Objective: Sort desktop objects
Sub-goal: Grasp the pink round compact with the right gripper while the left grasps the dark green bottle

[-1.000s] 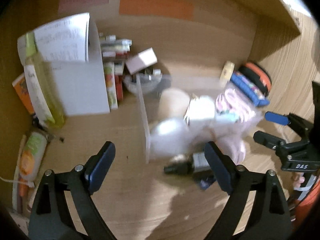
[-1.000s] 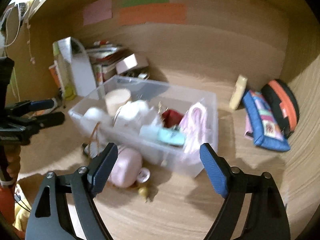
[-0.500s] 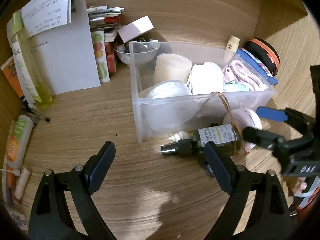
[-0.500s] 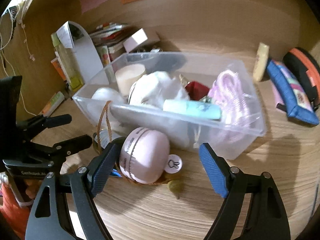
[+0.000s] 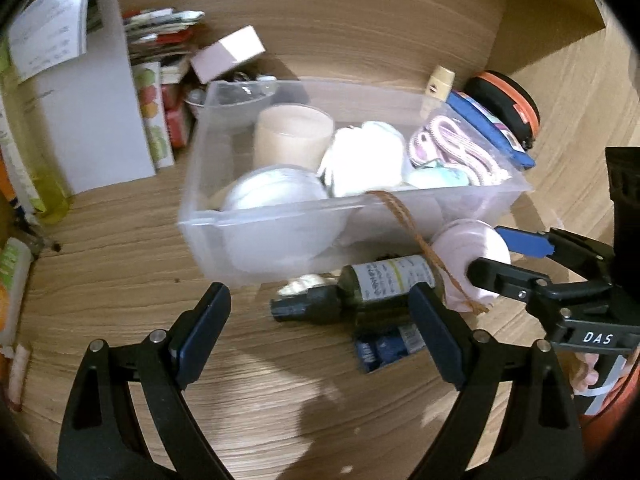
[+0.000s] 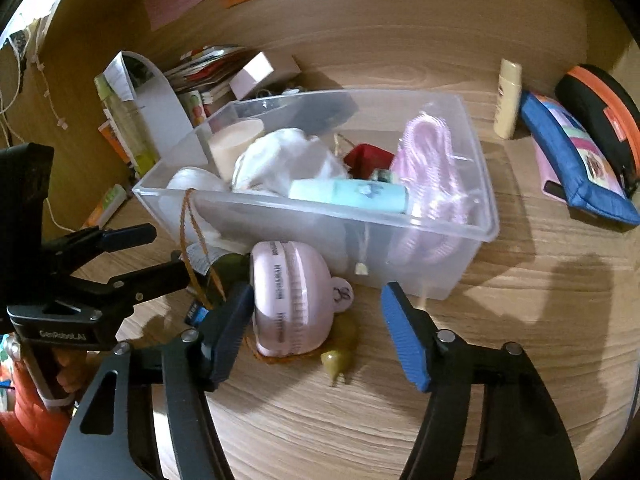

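1. Fingers of my right hand had just been closing, still short of gripping; the pink case lay against the left pad, long axis running away from me.
2. Left fingers gaped wide, empty, over the dark bottle lying crosswise.
3. Beyond on the bench stood the clear bin.

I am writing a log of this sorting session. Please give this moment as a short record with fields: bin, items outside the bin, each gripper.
bin: clear plastic bin, already holding several items
outside the bin: pink round case and dark bottle, lying on the desk in front
left gripper: open, empty, near the bottle
right gripper: jaws just been closing around the pink case, not yet clamped
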The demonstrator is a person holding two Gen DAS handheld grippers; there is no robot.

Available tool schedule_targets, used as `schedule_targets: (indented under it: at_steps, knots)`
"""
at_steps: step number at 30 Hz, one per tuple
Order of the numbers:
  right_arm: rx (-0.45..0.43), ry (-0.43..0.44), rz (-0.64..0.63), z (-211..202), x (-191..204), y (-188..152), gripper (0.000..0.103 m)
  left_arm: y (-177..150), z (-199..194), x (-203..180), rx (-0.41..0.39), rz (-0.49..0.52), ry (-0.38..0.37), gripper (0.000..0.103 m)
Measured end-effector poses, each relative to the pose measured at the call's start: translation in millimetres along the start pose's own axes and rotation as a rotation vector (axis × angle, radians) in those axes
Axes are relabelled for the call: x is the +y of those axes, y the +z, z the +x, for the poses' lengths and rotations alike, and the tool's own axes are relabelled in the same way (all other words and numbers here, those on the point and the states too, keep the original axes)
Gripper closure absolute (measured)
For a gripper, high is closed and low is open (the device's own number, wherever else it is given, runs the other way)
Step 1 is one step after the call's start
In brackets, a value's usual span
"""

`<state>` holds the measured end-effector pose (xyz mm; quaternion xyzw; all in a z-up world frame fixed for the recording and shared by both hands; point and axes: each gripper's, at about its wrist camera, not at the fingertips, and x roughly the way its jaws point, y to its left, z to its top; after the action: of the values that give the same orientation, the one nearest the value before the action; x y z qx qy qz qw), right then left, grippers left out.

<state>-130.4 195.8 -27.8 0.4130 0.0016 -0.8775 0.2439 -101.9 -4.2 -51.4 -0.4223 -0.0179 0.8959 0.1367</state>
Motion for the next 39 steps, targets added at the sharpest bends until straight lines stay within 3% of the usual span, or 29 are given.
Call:
schedule_targets:
  at_steps: [7,16,31,33,35,37,39]
  knots:
    - [0.009,0.017,-0.014,3,0,0,0.041,2,11,-17,0.027,0.024,-0.031,0.011]
    - [0.059,0.114,-0.003,19,0,1,0.048,-6,21,-12,0.083,-0.003,-0.099,0.010]
    - [-0.072,0.058,0.018,-28,-10,0,0.048,-1,33,-28,0.115,0.021,-0.086,0.010]
    - [-0.076,0.052,0.023,-31,-12,-1,0.048,1,34,-32,0.110,0.030,-0.080,0.015]
    - [-0.077,0.052,0.030,-34,-15,-2,0.048,0,33,-35,0.109,0.040,-0.089,0.031]
    - [-0.078,0.049,0.035,-34,-16,-3,0.048,-1,32,-40,0.104,0.062,-0.081,0.041]
    - [-0.077,0.054,0.042,-35,-18,-3,0.048,-4,29,-44,0.092,0.079,-0.054,0.041]
